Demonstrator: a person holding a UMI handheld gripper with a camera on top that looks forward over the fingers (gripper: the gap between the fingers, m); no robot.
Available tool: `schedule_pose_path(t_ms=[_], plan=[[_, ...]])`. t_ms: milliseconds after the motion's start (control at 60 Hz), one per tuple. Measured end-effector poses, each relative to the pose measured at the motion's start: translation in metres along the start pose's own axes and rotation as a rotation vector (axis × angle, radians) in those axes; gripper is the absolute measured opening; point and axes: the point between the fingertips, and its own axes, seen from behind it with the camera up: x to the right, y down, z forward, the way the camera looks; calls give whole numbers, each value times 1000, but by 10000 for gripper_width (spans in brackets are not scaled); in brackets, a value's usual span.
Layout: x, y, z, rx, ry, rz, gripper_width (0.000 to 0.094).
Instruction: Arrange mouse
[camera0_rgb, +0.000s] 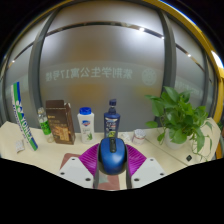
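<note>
Tool (111, 168) in my hand clamps the blue mouse (111, 156) between both pink pads, held above the bench (30, 143). Beyond stand a dark bottle (112, 119), a white jar (86, 123) and a potted plant (180, 115). Grasp done; placing remains.

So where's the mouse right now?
In the gripper view the mouse sits between the gripper fingers, pads close at both sides, just in front of the dark bottle on the table.
</note>
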Motion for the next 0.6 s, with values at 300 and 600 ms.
schedule_pose_path(t_ms=[300,600], plan=[[-80,140,80,-275,-104,-19,408],[-89,162,78,-341,-132,-47,855]])
